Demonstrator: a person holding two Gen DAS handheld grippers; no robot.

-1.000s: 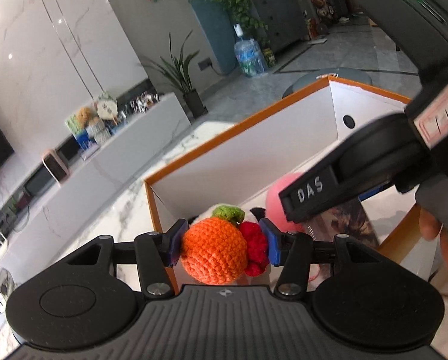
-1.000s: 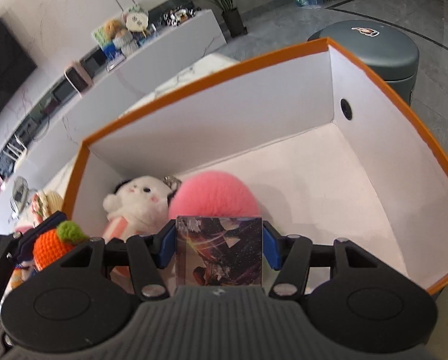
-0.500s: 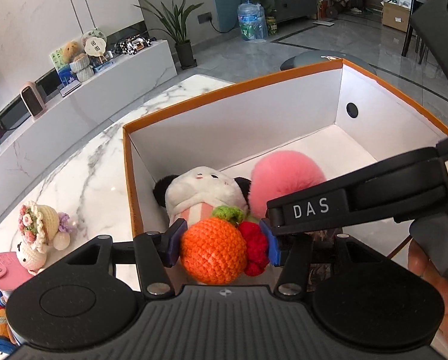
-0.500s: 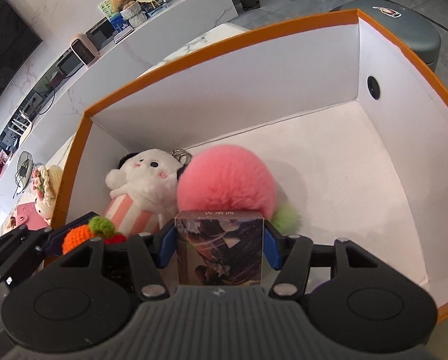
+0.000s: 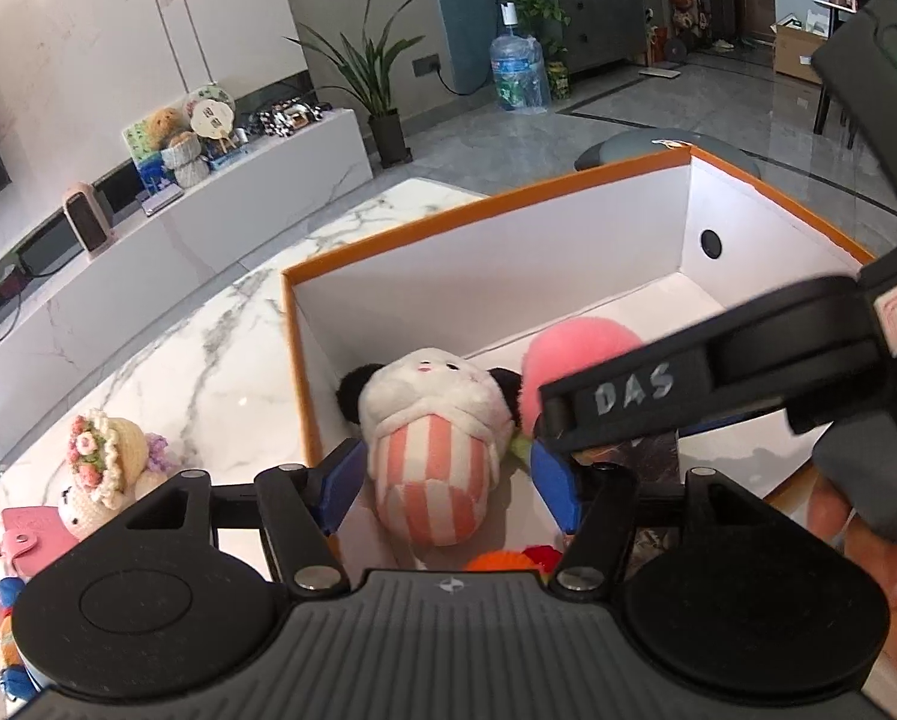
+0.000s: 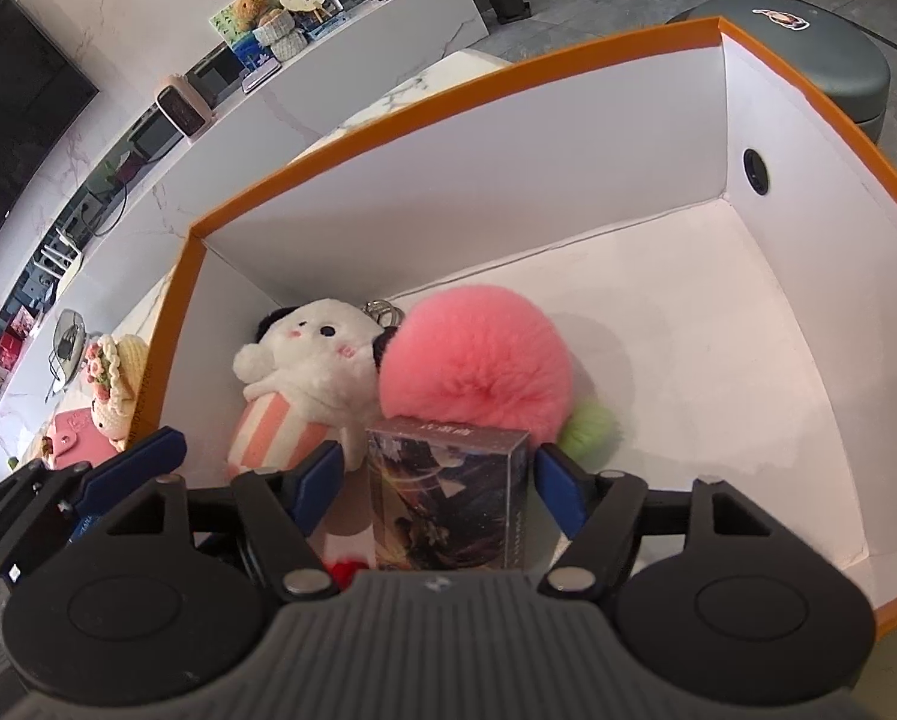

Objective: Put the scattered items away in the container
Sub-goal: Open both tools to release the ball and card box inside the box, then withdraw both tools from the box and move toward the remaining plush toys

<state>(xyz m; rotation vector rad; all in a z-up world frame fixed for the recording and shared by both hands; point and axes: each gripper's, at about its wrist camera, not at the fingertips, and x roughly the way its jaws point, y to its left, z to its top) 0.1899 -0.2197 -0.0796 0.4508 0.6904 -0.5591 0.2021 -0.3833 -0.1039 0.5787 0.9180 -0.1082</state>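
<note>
An orange-rimmed white box (image 5: 292, 360) (image 6: 508, 66) holds a panda plush (image 5: 436, 426) (image 6: 304, 372) and a pink pompom (image 5: 574, 348) (image 6: 478, 366). My left gripper (image 5: 442, 486) is open over the box's near left corner. The orange crochet fruit (image 5: 502, 561) lies below it, mostly hidden by the gripper body. My right gripper (image 6: 436, 480) is open; the dark card box (image 6: 448, 498) stands between its jaws with gaps on both sides, inside the box. The right gripper's body crosses the left wrist view (image 5: 718, 384).
On the marble table (image 5: 196, 360) left of the box lie a crochet doll with a flower hat (image 5: 106, 474) (image 6: 112, 378), a pink wallet (image 5: 34, 540) (image 6: 76, 432) and other small toys. A grey stool (image 6: 820, 42) stands behind the box.
Both grippers opened. The left one let the orange crochet fruit drop into the box; the right one let go of the card box, which now stands free.
</note>
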